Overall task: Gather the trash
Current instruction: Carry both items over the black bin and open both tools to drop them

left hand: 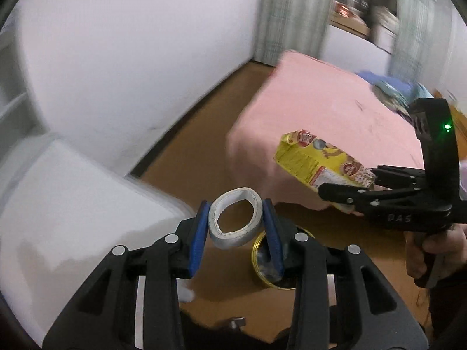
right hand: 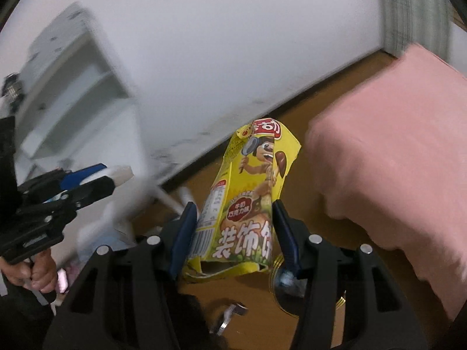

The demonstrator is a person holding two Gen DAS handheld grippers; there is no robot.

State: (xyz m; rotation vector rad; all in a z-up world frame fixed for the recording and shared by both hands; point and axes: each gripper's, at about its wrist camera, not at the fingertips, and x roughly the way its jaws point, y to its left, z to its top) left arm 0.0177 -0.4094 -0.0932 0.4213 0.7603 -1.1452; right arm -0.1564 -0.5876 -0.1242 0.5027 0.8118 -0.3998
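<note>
Above the brown floor (left hand: 186, 151), the left tool (left hand: 236, 227) is pinching a squashed tape roll (left hand: 233, 221). Beside the pink bed (right hand: 394, 145), the right tool (right hand: 236, 233) is squeezing a yellow snack box (right hand: 248, 204).

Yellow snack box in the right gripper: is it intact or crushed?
Crushed. The yellow snack box is dented and bent, its near end flap gaping open between the right gripper pads.
</note>
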